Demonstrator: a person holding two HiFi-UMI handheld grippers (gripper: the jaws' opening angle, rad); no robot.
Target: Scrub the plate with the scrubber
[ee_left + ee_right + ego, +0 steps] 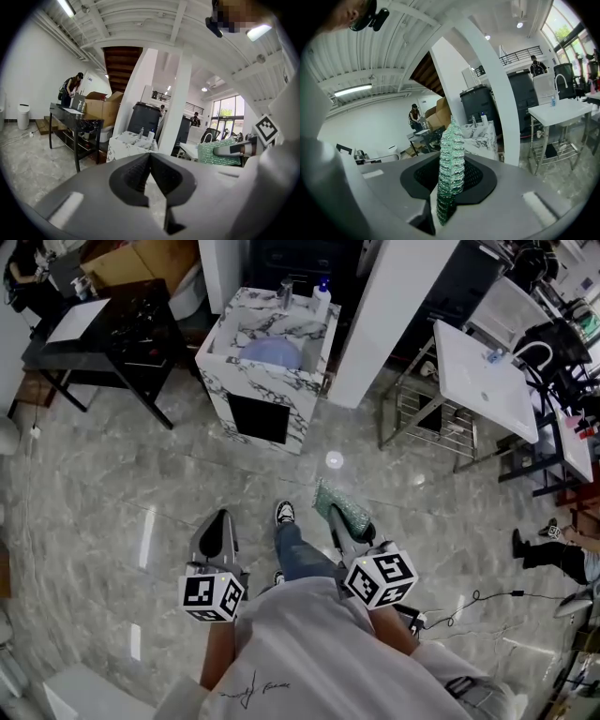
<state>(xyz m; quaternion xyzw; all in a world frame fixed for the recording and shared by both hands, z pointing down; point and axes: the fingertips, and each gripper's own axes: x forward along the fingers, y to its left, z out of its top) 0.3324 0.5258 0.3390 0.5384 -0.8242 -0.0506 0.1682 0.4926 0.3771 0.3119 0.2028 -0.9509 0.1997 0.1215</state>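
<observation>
Holding the scrubber (451,159) edge-up, the right gripper (336,519) is clamped on it. The left gripper (150,176) is closed and empty. The plate (272,354), probably the pale blue disc in the sink (217,351), lies well ahead, about midway between both grippers, neither clearly nearer.

Large open indoor workspace of the studio or test-hall type. Indicators: polished grey marble-look floor (112,493), white columns (176,105), ribbed ceiling (393,51) with tube lights (352,90), free-standing marble-patterned sink unit (267,381), white sink table (478,381) on a metal frame, cardboard boxes (101,107).
</observation>
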